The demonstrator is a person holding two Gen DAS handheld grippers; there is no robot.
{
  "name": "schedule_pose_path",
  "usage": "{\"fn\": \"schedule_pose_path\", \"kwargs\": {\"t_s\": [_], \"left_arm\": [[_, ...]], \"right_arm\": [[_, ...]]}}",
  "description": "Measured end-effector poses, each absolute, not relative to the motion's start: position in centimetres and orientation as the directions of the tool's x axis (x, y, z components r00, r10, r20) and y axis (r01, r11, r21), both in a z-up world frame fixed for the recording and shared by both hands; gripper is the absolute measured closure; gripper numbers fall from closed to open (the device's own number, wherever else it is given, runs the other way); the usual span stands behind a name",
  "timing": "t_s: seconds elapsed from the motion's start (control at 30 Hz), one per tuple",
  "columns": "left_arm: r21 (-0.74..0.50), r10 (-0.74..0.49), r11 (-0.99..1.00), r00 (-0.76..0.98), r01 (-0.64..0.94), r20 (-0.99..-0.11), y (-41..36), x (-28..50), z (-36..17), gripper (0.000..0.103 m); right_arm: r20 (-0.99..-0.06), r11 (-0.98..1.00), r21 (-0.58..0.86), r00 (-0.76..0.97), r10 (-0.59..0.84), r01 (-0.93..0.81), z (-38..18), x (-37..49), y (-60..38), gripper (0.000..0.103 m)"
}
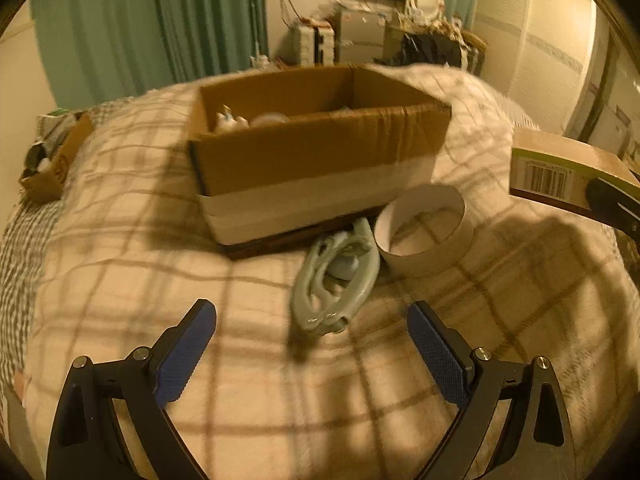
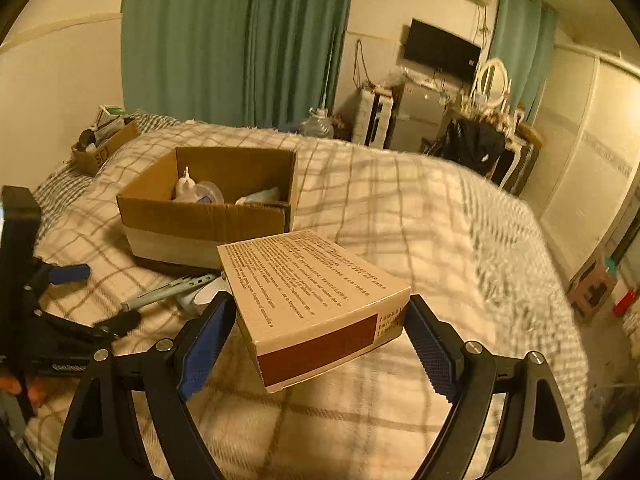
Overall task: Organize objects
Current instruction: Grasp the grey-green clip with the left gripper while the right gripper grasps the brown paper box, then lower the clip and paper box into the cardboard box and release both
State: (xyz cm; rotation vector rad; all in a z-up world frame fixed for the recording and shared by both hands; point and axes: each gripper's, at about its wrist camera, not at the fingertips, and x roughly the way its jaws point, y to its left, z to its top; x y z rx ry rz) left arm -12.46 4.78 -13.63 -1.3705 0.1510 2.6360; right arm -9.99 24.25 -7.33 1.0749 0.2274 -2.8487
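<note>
An open cardboard box stands on the plaid bed cover and holds a few pale items; it also shows in the right wrist view. A pale green plastic tool and a white paper ring lie just in front of the box. My left gripper is open and empty, low over the cover just short of the green tool. My right gripper is shut on a flat printed carton, held above the bed to the right of the box; the carton also shows in the left wrist view.
A small cardboard tray of odds and ends sits at the bed's far left. Green curtains, a wall TV, a dresser with a mirror and stacked furniture stand beyond the bed. A stool stands on the floor at right.
</note>
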Motion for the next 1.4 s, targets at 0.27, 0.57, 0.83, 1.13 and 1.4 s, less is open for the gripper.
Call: {"fn": "schedule_pose_path", "kwargs": {"t_s": [0.27,0.57,0.83,1.13,1.4], "left_arm": [[0.025,0.099,-0.968,-0.470,-0.250,-0.877,6.7,-15.8,-16.7,0.050],[0.064,0.071,-0.968,-0.507,-0.245,-0.859,5.9,-14.4,-15.8,0.090],[0.017,0.129,-0.971,-0.583,-0.239,-0.802,4.6,-11.5,-11.7,0.094],[-0.022,0.175,-0.972,-0.653,-0.235,-0.737,4.1,-10.0,-6.6,0.094],[-0.027,0.181,-0.976,-0.734,-0.217,-0.655,3.2,-11.8,-1.2,0.094]], "right_arm": [[-0.692,-0.992,-0.035,-0.719,-0.061,0.118,-9.5,-11.3,25.1,0.018],[-0.685,-0.995,-0.025,-0.726,-0.054,0.098,-9.5,-11.0,25.8,0.018],[-0.644,-0.995,-0.053,-0.764,-0.032,0.086,-7.4,-9.4,25.4,0.018],[-0.571,-0.989,-0.096,-0.820,-0.039,0.114,-3.1,-7.3,23.4,0.018],[-0.512,-0.979,-0.134,-0.856,-0.066,0.155,0.7,-8.7,20.6,0.018]]}}
